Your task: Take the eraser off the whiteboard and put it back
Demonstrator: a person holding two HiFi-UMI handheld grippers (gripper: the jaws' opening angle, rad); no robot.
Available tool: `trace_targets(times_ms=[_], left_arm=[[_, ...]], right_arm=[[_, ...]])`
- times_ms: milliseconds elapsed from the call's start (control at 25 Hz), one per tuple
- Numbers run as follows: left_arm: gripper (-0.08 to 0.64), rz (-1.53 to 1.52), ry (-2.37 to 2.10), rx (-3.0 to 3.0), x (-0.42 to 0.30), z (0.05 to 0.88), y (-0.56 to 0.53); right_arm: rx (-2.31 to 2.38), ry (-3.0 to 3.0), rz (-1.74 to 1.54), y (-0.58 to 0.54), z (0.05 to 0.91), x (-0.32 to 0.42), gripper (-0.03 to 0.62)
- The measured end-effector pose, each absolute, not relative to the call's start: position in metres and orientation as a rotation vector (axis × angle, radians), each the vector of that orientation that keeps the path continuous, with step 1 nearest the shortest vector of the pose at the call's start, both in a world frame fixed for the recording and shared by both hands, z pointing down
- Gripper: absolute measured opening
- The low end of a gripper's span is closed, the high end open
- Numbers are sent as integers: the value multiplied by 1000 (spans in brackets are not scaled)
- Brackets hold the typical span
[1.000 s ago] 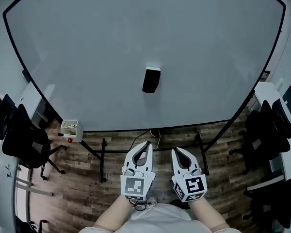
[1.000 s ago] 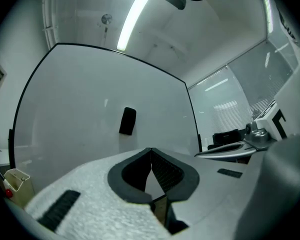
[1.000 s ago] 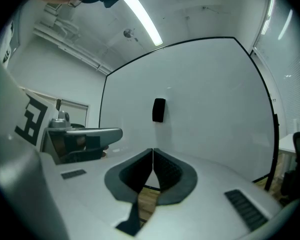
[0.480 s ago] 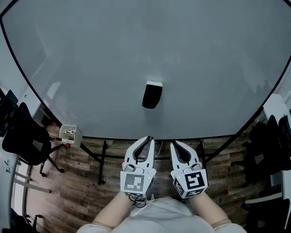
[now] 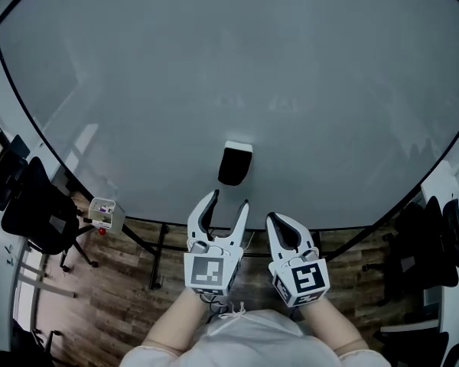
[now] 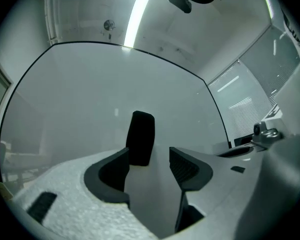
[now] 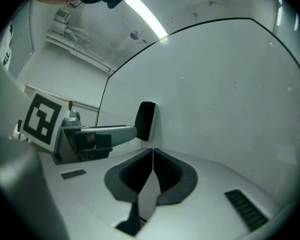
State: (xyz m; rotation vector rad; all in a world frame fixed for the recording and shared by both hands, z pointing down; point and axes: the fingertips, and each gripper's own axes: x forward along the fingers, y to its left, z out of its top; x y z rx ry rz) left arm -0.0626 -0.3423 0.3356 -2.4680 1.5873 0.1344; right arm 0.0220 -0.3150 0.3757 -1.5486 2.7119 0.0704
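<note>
A black eraser [image 5: 235,164] with a white back sticks upright on the large whiteboard [image 5: 237,67], low in its middle. My left gripper [image 5: 226,202] is just below it, and its jaws have just been opening; they stand apart with nothing between them. In the left gripper view the eraser [image 6: 141,137] shows beyond the left gripper [image 6: 149,160], still some way from the pads. To the right my right gripper [image 5: 278,222] is shut and empty. In the right gripper view the eraser [image 7: 145,120] lies ahead and left of the right gripper [image 7: 152,153].
The whiteboard stands on a black frame [image 5: 154,260] over a wood-plank floor [image 5: 107,297]. A small white tray [image 5: 105,212] with markers hangs at its lower left. Black office chairs sit at the left [image 5: 30,205] and right [image 5: 436,243].
Both grippers have moved up and closer to the whiteboard. The left gripper's jaws have gone from shut to open. The eraser has not moved on the board.
</note>
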Motion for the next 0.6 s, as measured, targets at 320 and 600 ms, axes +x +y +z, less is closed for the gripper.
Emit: trace_targets(times_ms=[320, 600], left_arm=[[310, 121, 1643, -2410, -64, 311, -378], [313, 61, 1660, -2408, -53, 305, -397]], right_arm=[[-1523, 2726, 59, -327, 380, 18, 28], [-1512, 2739, 32, -332, 386, 14, 28]])
